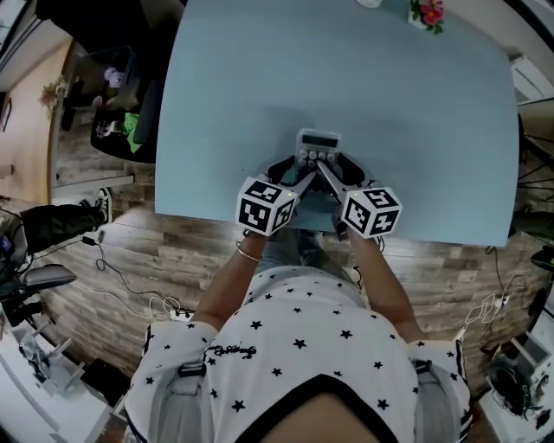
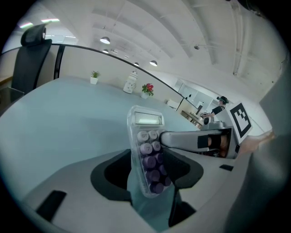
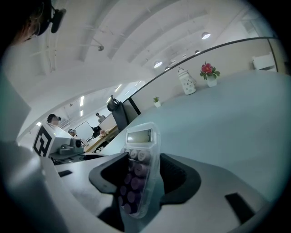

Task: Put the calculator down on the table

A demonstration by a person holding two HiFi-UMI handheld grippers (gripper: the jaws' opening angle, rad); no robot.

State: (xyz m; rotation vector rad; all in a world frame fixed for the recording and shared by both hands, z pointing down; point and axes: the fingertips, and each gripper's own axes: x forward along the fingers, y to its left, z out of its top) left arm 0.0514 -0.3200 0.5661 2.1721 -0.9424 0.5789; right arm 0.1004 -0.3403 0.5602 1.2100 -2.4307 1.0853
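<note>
Head view: flower pot (image 1: 419, 19) holds red flowers (image 1: 430, 9); calculator (image 1: 318, 143) lies on table (image 1: 260, 86).

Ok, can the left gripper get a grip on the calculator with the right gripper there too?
Probably yes: the calculator sits between the left gripper's open jaws, though the right gripper's finger crosses in at its keys.

Bright, even light falls from ceiling lamps (image 2: 105, 40), leaving the pale worktop (image 1: 242, 86) softly shaded. Both gripper views bulge fisheye-fashion, blackening at the corners.
</note>
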